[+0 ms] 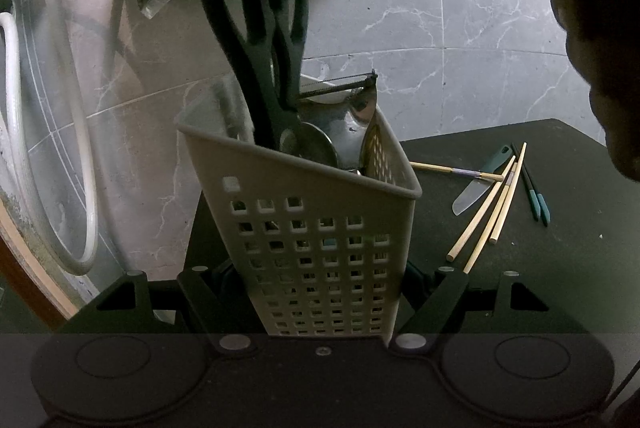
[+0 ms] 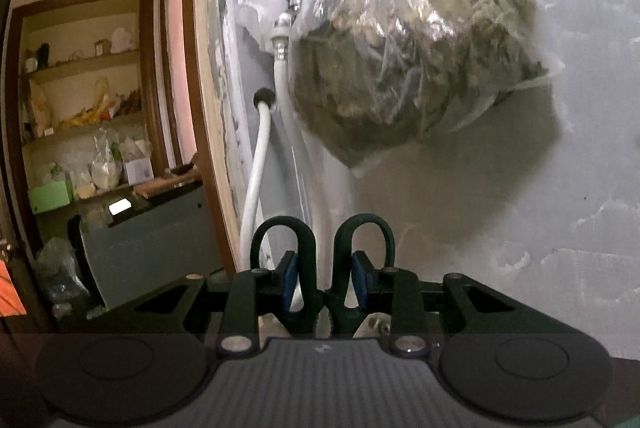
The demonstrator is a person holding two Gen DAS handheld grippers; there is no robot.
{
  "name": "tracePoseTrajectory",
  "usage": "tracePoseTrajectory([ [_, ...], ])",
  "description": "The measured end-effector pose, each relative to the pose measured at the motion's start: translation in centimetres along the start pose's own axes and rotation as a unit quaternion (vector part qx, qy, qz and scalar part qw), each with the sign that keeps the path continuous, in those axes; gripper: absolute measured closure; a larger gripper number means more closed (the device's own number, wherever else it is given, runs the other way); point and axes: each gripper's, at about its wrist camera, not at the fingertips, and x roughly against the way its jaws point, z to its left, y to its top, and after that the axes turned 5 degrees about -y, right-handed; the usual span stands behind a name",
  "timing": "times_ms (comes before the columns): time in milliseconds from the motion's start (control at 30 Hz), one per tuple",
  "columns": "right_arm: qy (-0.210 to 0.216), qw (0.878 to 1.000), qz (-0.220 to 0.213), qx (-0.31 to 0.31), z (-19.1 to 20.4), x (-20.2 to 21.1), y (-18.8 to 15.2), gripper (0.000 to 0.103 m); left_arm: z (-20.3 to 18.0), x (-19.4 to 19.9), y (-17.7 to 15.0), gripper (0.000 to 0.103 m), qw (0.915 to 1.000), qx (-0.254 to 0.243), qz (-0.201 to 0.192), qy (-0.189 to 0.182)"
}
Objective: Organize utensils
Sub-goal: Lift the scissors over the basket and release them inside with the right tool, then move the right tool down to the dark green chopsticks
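We have the left gripper clamped on the lower walls of the tilted beige perforated plastic utensil caddy, which stands at the near edge of the black table. The right gripper grasps the black-handled kitchen scissors by the handle loops, blades partly down in the caddy among metal utensils. Still lying on the table, by our judgement left to sort: three pale wooden chopsticks, a teal-handled knife, and a dark teal-tipped chopstick pair. Roughly midway.
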Motion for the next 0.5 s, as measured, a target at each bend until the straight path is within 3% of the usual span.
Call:
tracePoseTrajectory([
  [133, 0.007, 1.0, 0.014, 0.009, 0.3, 0.2, -0.4, 0.052, 0.0, 0.0, 0.0, 0.025, 1.0, 0.001, 0.0, 0.0],
  [200, 0.01, 1.0, 0.013, 0.01, 0.2, 0.9, -0.2, 0.033, 0.1, 0.0, 0.1, 0.025, 1.0, 0.0, 0.001, 0.0],
  [300, -0.003, 1.0, 0.005, 0.004, -0.6, 2.3, 0.1, 0.014, 0.0, 0.0, 0.0, 0.025, 1.0, 0.0, 0.001, 0.0],
  [400, -0.043, 0.999, 0.003, -0.012, -2.4, 4.4, 0.2, 0.0, 0.0, 0.0, 0.0, 0.025, 1.0, 0.001, 0.001, 0.0],
  [500, -0.102, 0.994, 0.019, -0.043, -4.9, 6.5, -0.8, 0.0, 0.1, 0.0, 0.0, 0.025, 1.0, 0.001, 0.002, 0.0],
])
